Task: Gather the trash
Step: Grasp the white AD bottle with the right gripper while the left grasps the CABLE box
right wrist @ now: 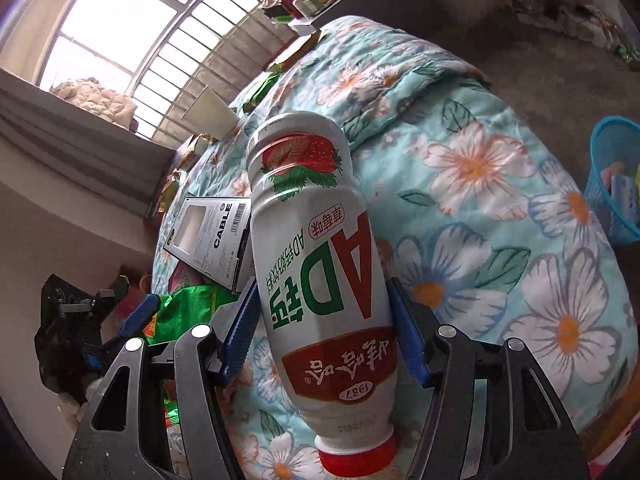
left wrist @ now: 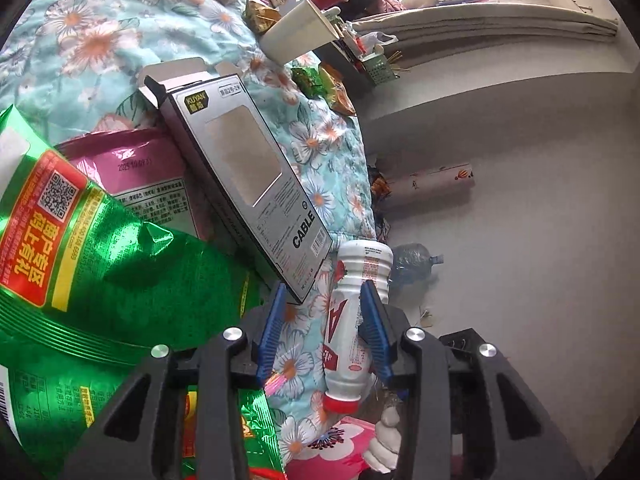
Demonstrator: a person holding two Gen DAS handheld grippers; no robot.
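Observation:
A white strawberry drink bottle (right wrist: 320, 264) with a red cap fills the gap of my right gripper (right wrist: 322, 280), cap toward the camera; both blue pads press its sides over the floral quilt (right wrist: 500, 168). In the left wrist view the same bottle (left wrist: 348, 320) shows just beyond the right finger. My left gripper (left wrist: 324, 286) stands open with only quilt between its fingers. A crumpled green snack bag (left wrist: 100, 260) lies just left of it, beside a pink bag (left wrist: 140, 168) and a grey cable box (left wrist: 248, 184). A blue finger (right wrist: 138, 316) of the left gripper reaches toward the green bag (right wrist: 188, 308).
A blue mesh basket (right wrist: 616, 184) stands on the floor right of the bed. More wrappers (left wrist: 320, 80) and a cream container (left wrist: 300, 36) lie farther up the quilt. A paper roll (left wrist: 432, 184) and a dark bundle (left wrist: 416, 258) sit on the floor.

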